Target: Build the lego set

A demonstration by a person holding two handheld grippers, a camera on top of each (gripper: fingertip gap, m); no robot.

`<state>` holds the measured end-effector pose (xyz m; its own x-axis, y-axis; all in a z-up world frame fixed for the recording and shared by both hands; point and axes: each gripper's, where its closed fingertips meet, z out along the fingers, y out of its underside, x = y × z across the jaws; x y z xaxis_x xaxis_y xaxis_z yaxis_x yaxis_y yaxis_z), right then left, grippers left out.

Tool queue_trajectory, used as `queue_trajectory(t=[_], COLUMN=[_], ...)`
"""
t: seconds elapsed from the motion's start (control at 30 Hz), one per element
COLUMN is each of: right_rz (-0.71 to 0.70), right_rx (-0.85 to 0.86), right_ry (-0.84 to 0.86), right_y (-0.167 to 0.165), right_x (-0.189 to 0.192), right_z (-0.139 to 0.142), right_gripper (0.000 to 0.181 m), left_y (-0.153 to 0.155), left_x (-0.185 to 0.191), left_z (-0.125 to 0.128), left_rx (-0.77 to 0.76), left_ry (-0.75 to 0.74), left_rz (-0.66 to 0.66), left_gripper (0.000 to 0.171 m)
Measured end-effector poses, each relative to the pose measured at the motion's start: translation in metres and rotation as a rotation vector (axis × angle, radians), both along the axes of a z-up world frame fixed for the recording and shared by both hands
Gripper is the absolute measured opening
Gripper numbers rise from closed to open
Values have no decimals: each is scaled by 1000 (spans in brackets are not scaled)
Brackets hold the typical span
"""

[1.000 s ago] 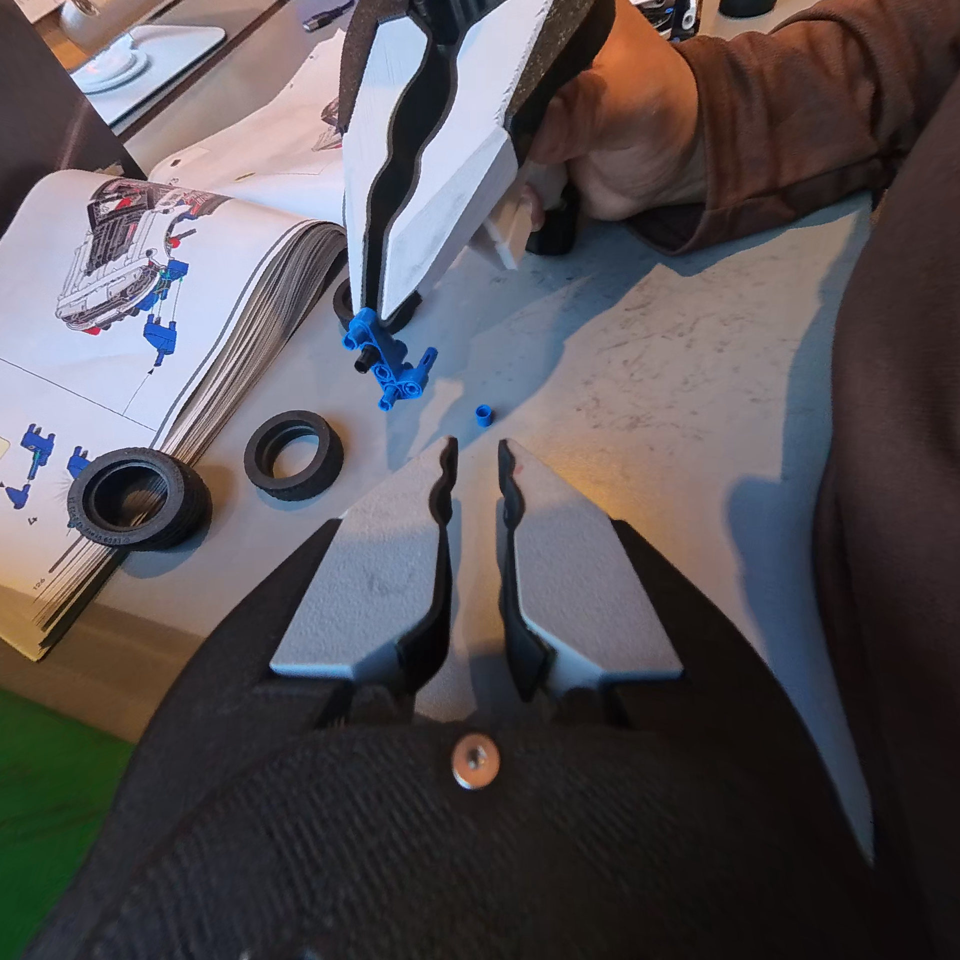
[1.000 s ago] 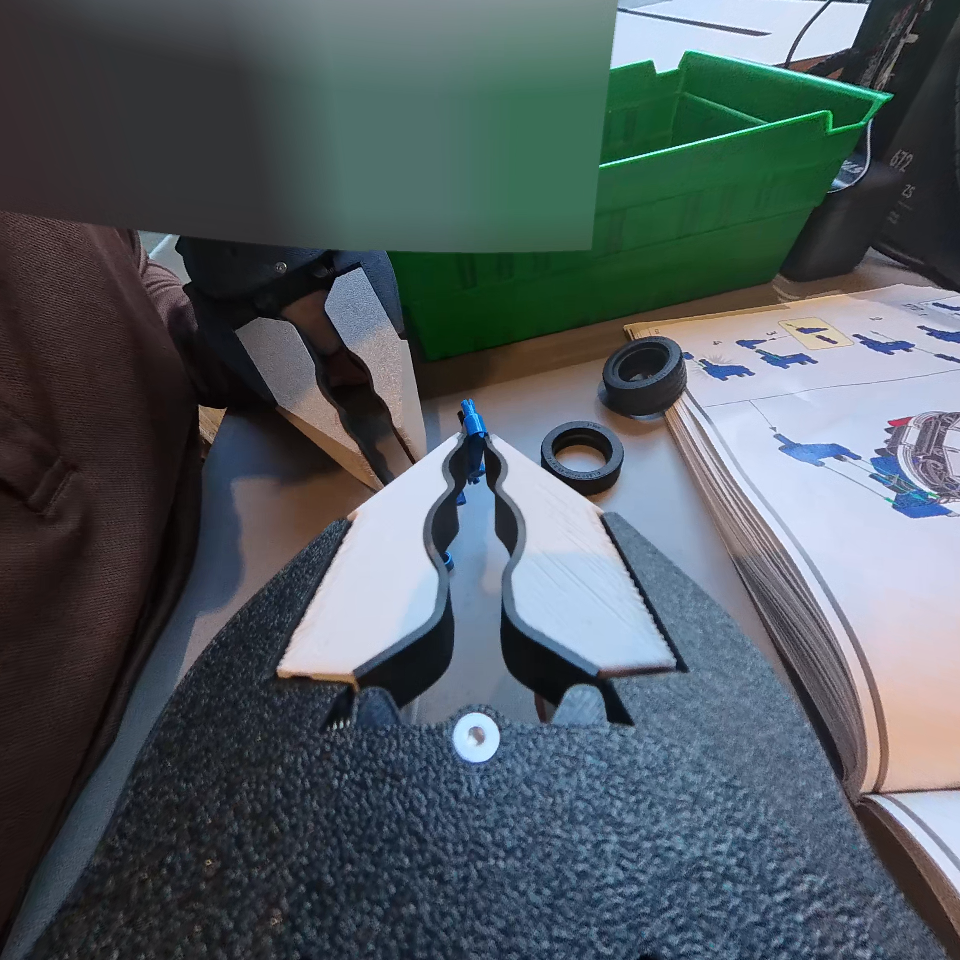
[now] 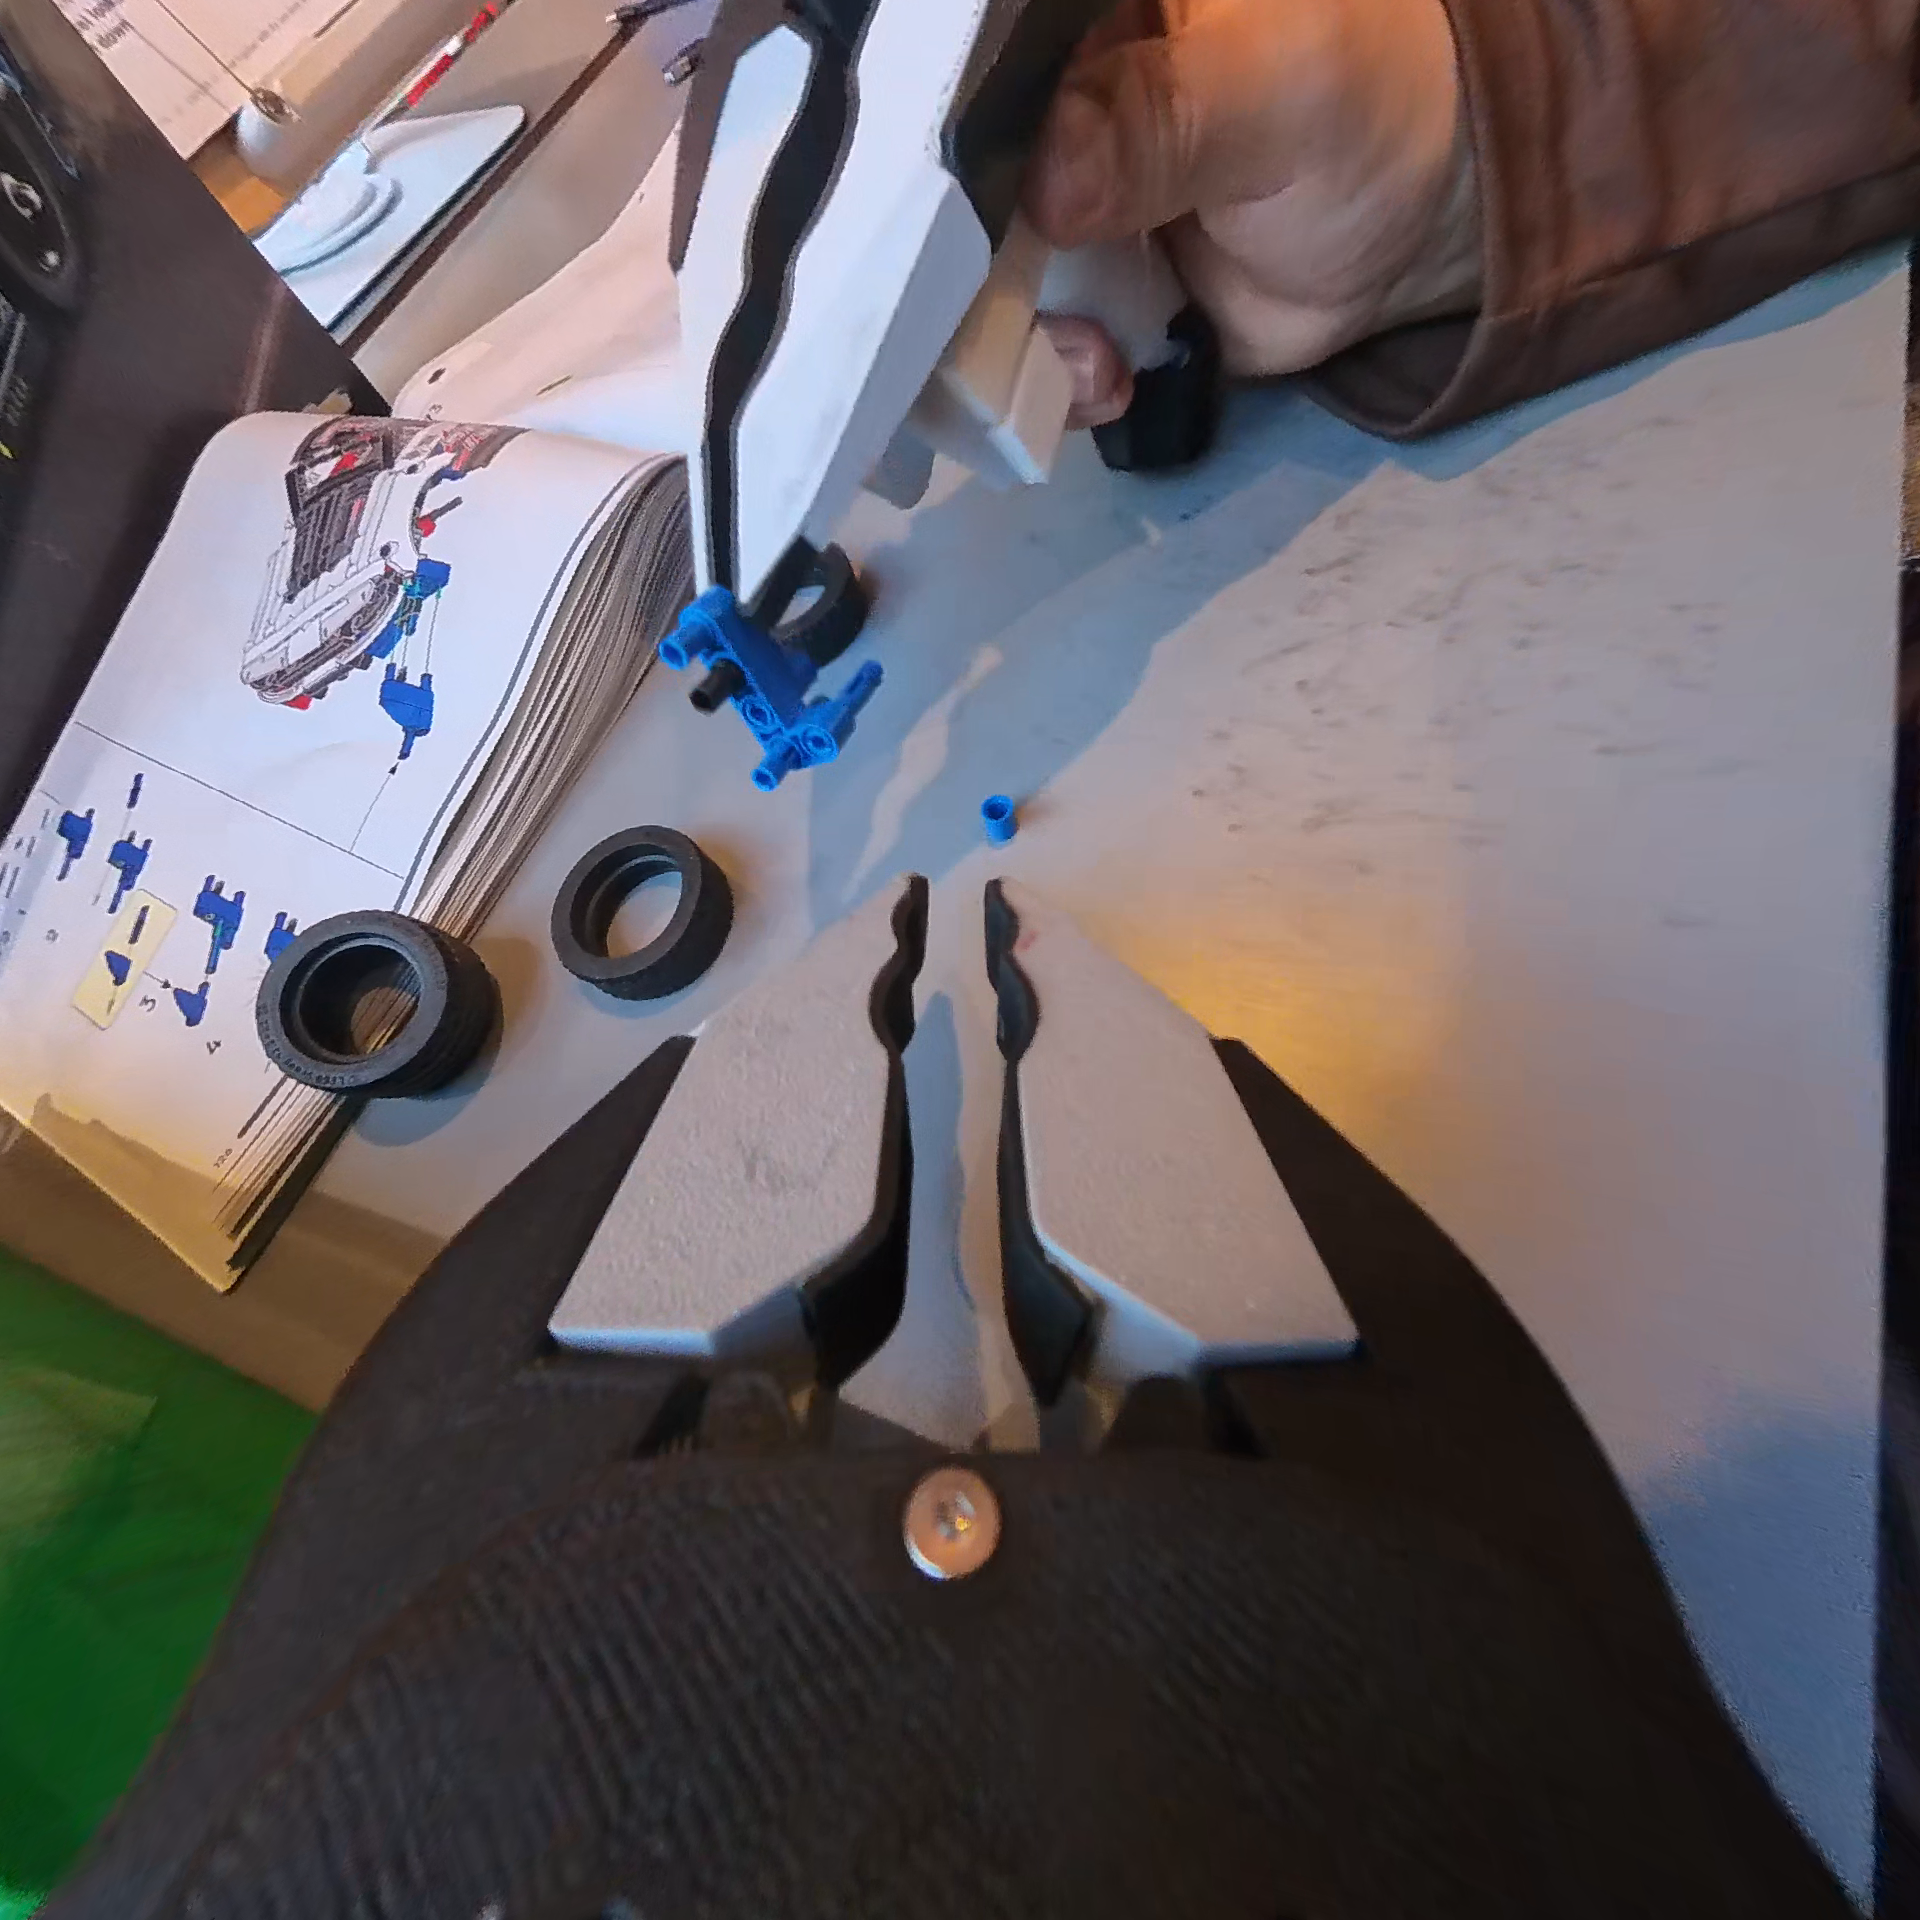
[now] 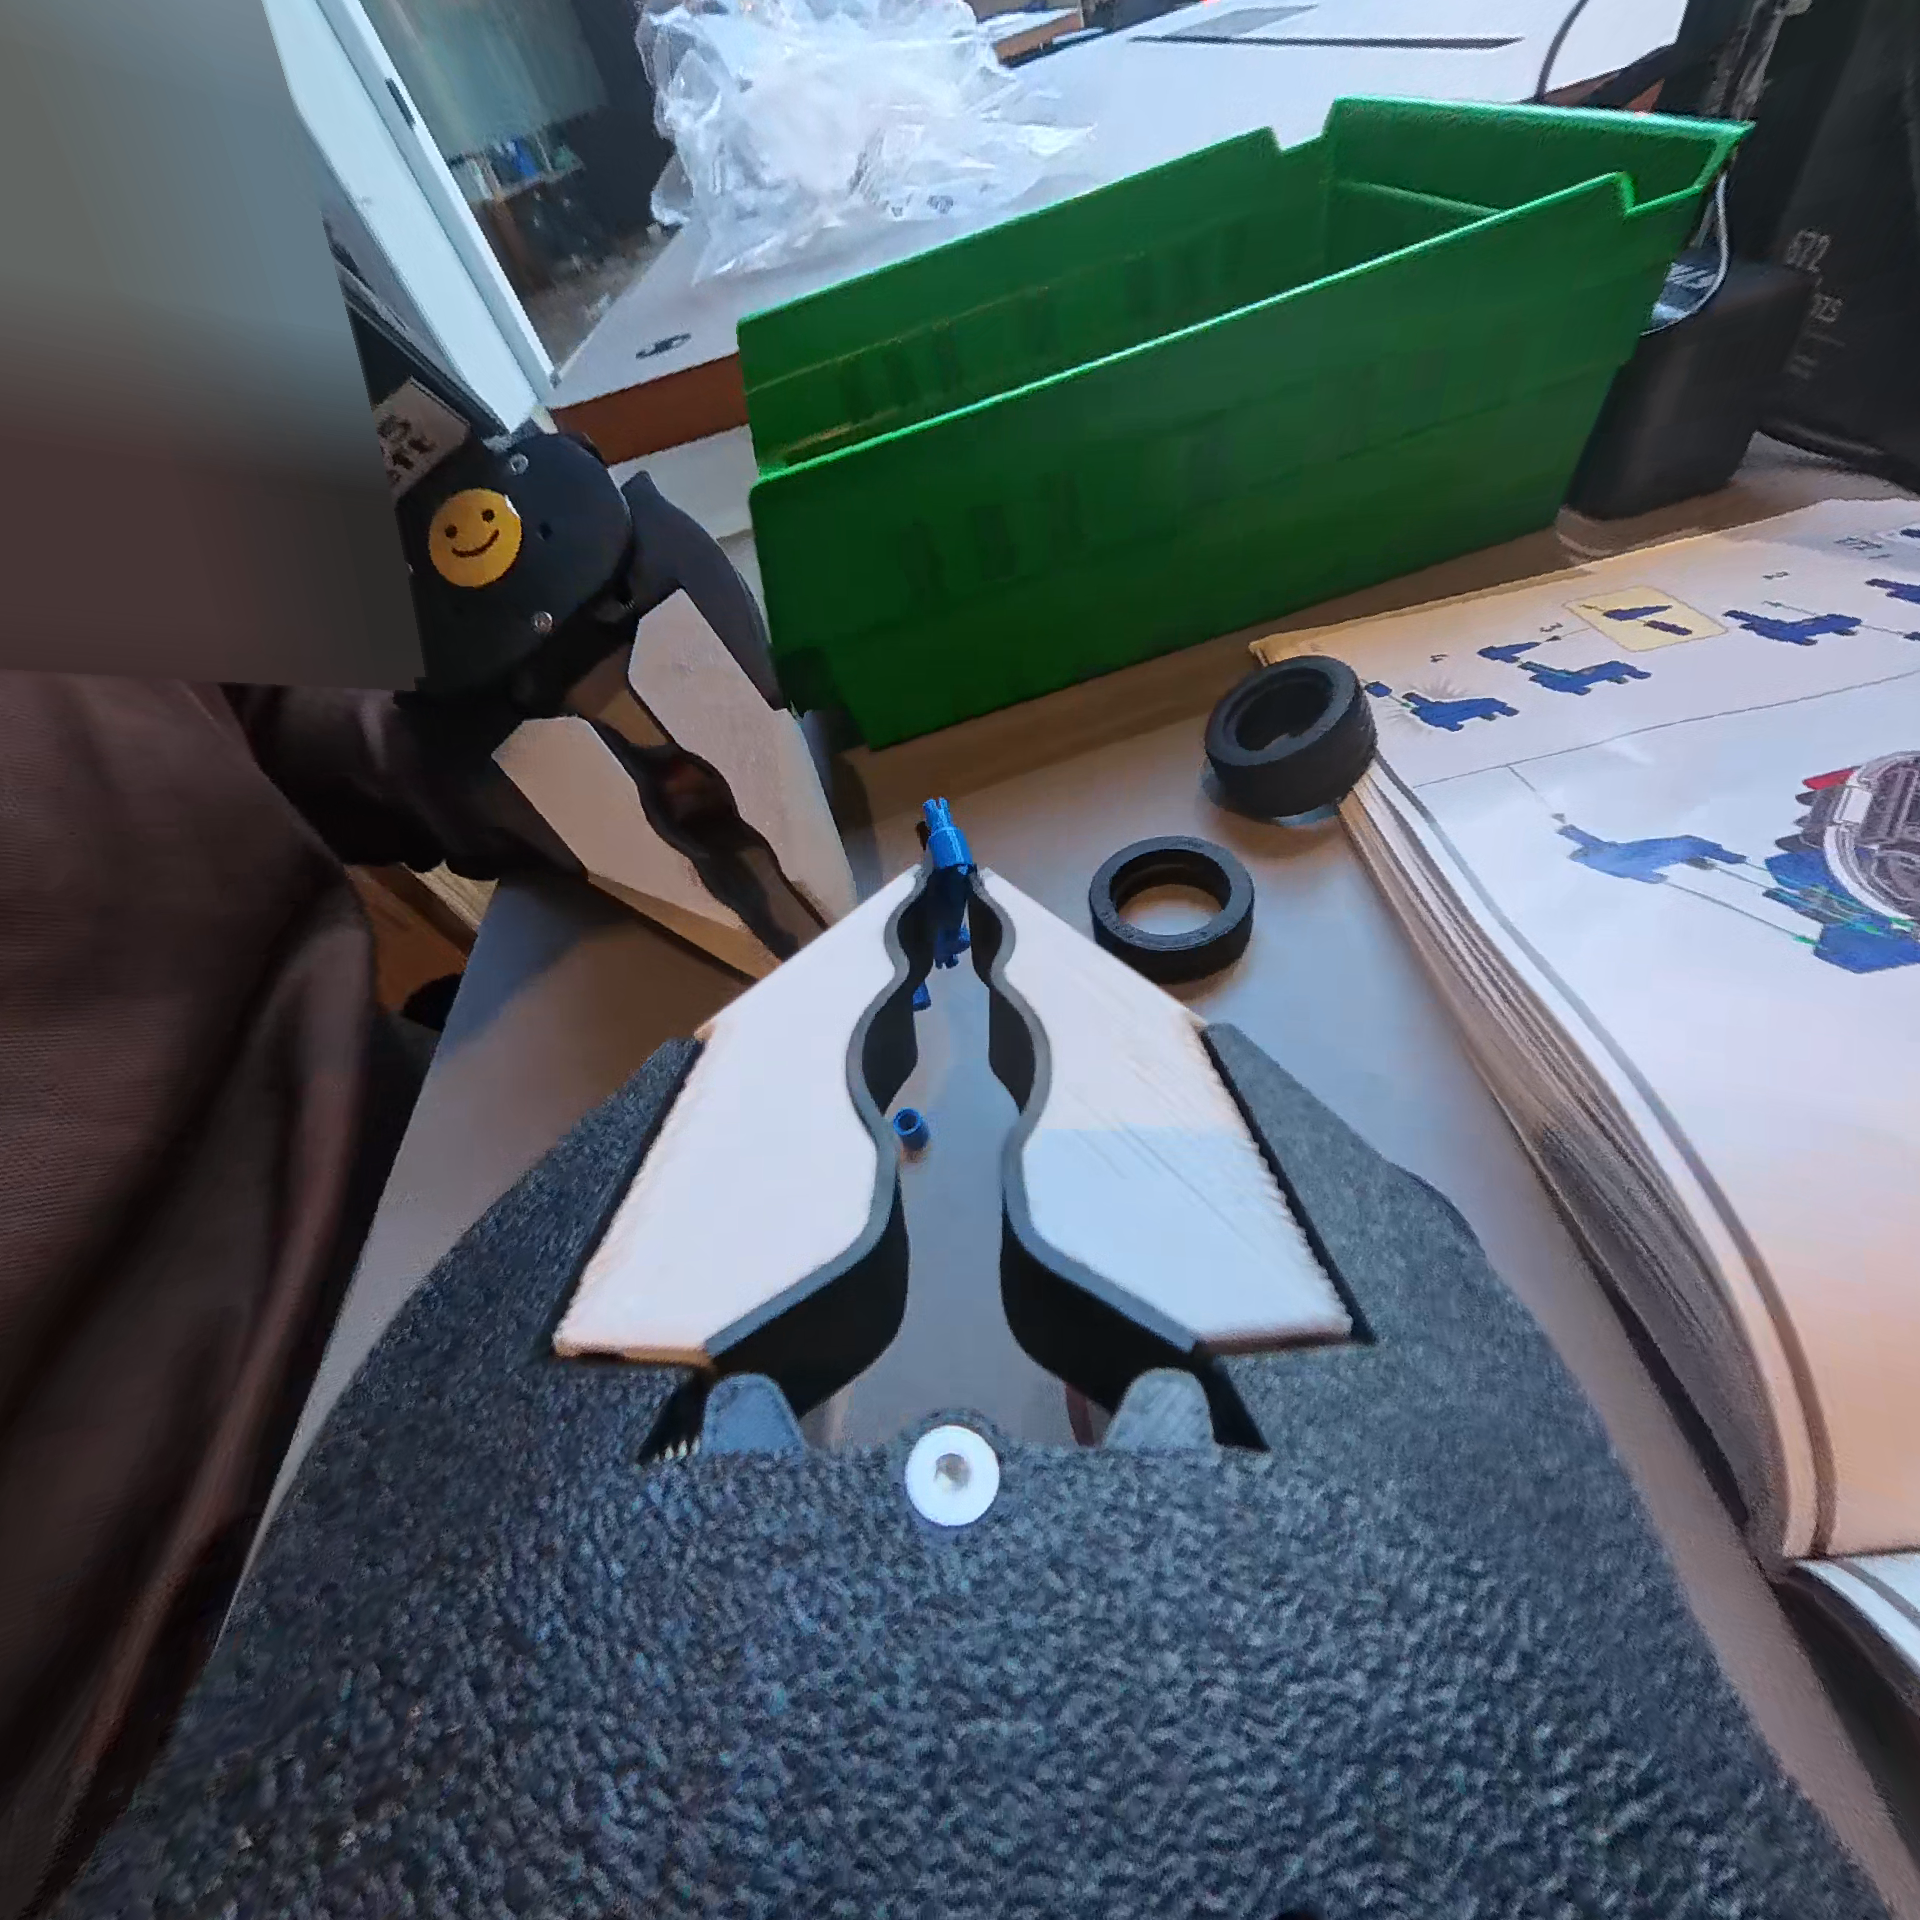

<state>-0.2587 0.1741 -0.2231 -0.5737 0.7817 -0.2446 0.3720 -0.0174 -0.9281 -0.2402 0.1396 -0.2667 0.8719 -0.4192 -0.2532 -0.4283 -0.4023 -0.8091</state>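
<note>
My right gripper (image 4: 948, 878) is shut on a small blue lego assembly (image 4: 948, 860) with a black pin and holds it just above the grey table. In the left wrist view it (image 3: 743, 592) comes down from the top with the assembly (image 3: 771, 698) at its tips. A loose small blue pin (image 3: 997, 818) stands on the table just ahead of my left gripper (image 3: 951, 896), which is slightly open and empty. The pin also shows between the right fingers (image 4: 909, 1127). The left gripper (image 4: 800, 925) sits just left of the right gripper's tips.
An open instruction book (image 3: 312, 727) lies on the left, with a black tyre (image 3: 374, 1003) on its corner. A second tyre (image 3: 642, 912) lies on the table and a third (image 3: 821, 603) behind the right gripper. A green bin (image 4: 1195, 436) stands beyond. A sleeved hand (image 3: 1299, 177) holds the right gripper. About 6 cm separates my left fingertips from my right. The open instruction book (image 3: 312, 727) sits 15 cm or so from the ends of my right fingers. Look for it in the right wrist view (image 4: 1749, 780) too.
My right gripper has tilted up a little with the blue assembly still in it. My left gripper's jaws have narrowed slightly. The loose pin has not moved.
</note>
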Motion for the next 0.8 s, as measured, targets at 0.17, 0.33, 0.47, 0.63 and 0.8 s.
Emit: queue_trajectory(t=[0.17,0.33,0.47,0.63,0.8], right_rz=[6,-23,-74,-65,-67], right_rx=[46,15,73,114,85], right_ry=[-8,-43,-70,-78,-86], right_y=[-5,2,11,9,11], right_x=[0,-5,-10,-10,-11], right_z=[-5,-7,-15,-20,-19], right_gripper=[5,5,5,6,5], left_y=[0,1,1,1,1], left_x=[-1,-2,-3,-3,-3], left_z=[-2,0,6,3,4], left_rx=[5,18,51,43,47], left_ry=[42,38,18,42,40], left_rz=[0,5,10,7,7], left_gripper=[4,3,1,1,1])
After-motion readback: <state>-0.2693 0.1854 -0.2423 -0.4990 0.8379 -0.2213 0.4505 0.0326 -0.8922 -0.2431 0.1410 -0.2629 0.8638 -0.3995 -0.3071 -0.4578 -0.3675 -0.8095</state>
